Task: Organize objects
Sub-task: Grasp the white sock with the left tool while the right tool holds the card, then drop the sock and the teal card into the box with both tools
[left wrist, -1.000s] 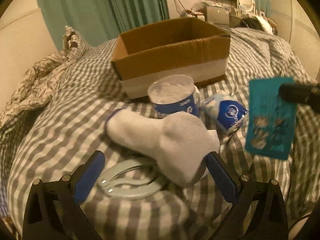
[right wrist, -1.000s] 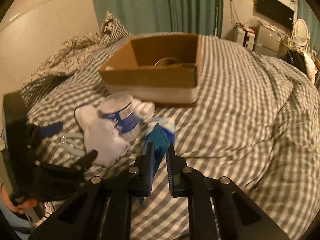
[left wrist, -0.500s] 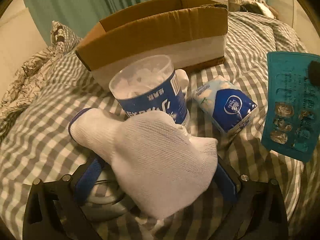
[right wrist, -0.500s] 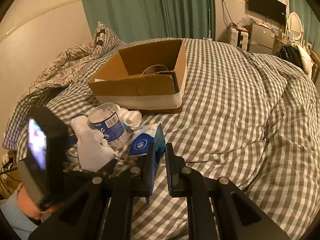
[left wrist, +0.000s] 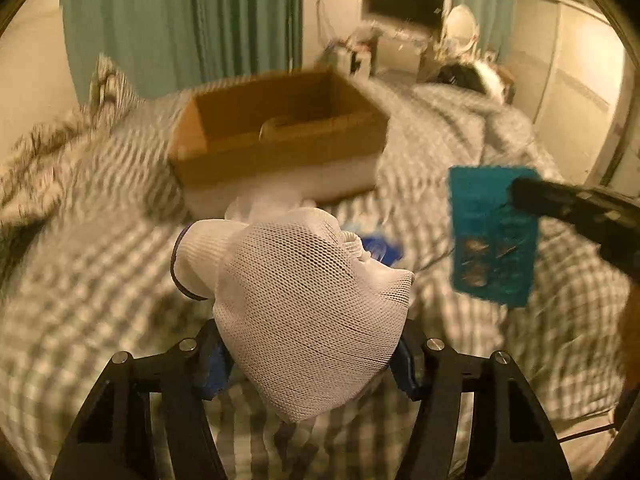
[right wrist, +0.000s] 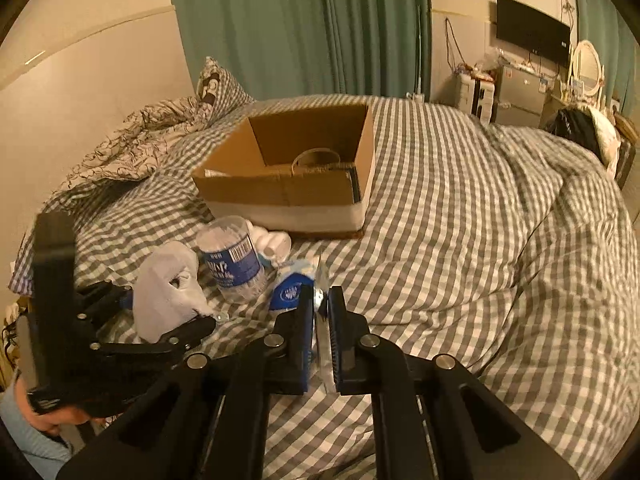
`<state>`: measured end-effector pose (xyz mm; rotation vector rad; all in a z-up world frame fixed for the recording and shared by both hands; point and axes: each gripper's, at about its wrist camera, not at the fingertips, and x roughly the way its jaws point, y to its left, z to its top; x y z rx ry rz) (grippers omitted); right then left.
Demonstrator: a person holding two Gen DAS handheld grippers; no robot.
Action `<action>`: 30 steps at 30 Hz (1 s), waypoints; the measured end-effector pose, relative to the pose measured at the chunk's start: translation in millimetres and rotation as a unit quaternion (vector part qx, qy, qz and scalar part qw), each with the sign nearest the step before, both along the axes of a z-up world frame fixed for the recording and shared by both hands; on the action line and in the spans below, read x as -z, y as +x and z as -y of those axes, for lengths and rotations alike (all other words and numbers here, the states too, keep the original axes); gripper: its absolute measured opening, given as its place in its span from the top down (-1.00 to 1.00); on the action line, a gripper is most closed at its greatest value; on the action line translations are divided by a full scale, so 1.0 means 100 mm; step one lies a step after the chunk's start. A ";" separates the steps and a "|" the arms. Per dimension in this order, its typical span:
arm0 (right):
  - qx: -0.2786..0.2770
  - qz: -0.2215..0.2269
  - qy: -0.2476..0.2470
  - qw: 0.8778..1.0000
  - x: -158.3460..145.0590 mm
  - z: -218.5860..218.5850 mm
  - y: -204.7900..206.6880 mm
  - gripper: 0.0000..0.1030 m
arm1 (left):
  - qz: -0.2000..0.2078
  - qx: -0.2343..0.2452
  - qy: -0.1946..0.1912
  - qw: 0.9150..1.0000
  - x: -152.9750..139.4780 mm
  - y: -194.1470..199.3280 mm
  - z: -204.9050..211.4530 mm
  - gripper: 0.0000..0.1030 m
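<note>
Checked duvet (right wrist: 460, 216) filling the frame; open cardboard box (right wrist: 288, 184) at centre. At lower left, white sock (left wrist: 312, 320) clamped in the left gripper (left wrist: 310, 364), jaws just closed on it. Cotton-swab tub (right wrist: 234, 260) and tissue pack (right wrist: 290, 290) below the box. Teal blister card (left wrist: 494, 236) pinched edge-on in the nearly shut right gripper (right wrist: 321, 304), lower centre.

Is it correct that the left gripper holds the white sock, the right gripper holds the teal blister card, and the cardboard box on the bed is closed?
Not quite. The cardboard box is open at the top, as the right wrist view shows. The rest stands: the left gripper, whose jaws have just been closing, holds the white sock, and the right gripper holds the teal blister card.
</note>
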<state>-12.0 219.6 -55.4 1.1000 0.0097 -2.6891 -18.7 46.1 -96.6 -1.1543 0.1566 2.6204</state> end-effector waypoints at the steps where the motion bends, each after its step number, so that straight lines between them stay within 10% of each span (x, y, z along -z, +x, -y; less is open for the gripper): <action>1: -0.002 -0.006 0.001 1.000 -0.05 0.01 0.01 0.86 | -0.011 0.005 0.001 1.000 -0.10 0.00 -0.02 -0.26; 18: -0.034 -0.137 0.021 0.990 -1.20 0.23 -0.95 0.87 | -0.101 -0.029 0.003 0.994 -1.04 -1.28 0.14 -0.27; 30: -0.033 -0.062 0.020 0.997 -0.49 0.43 -2.15 0.87 | -0.050 -0.052 -0.011 0.997 -0.44 -2.24 0.31 -0.27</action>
